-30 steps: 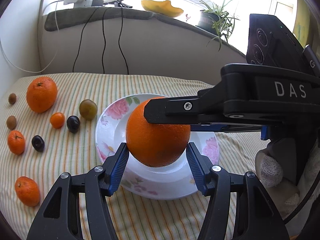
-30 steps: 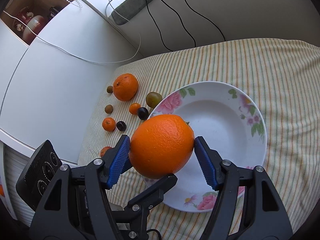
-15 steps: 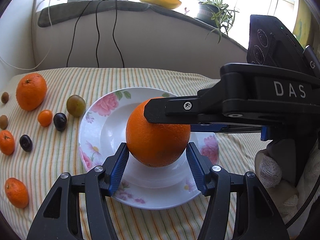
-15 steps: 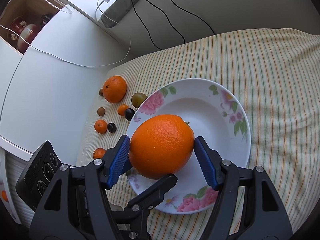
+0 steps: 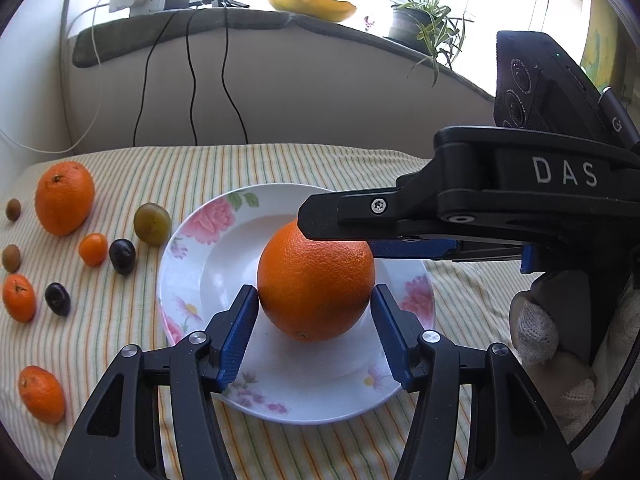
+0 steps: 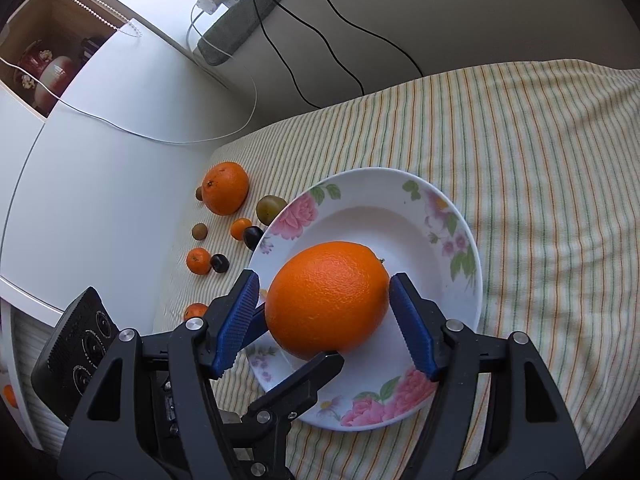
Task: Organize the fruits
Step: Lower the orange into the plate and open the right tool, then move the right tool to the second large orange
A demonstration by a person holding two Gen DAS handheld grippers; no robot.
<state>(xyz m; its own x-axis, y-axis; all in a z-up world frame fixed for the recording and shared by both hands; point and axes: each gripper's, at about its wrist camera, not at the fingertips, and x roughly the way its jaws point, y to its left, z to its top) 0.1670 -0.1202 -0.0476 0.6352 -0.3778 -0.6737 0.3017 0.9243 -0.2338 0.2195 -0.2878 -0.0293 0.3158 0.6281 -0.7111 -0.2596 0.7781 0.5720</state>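
Observation:
A large orange [image 5: 316, 284] sits between the blue pads of both grippers, low over the white flowered plate [image 5: 200, 248]. My left gripper [image 5: 315, 320] has both pads at the orange's sides. My right gripper [image 6: 326, 312] also holds the orange [image 6: 326, 300], and in the left wrist view its black finger crosses over the orange's top. Whether the orange touches the plate [image 6: 440, 216] is unclear. Left of the plate lie a second large orange [image 5: 64, 198], tangerines [image 5: 18, 298], dark plums [image 5: 122, 256] and a green plum [image 5: 151, 224].
The striped cloth [image 6: 540, 160] covers the table. A grey wall with hanging black cables [image 5: 192, 80] rises behind it. A windowsill holds a potted plant [image 5: 420, 24] and a yellow dish [image 5: 312, 0]. A white cabinet [image 6: 100, 180] stands beside the loose fruit.
Both grippers carried the orange together lower over the plate's centre. The grip on the orange looks unchanged.

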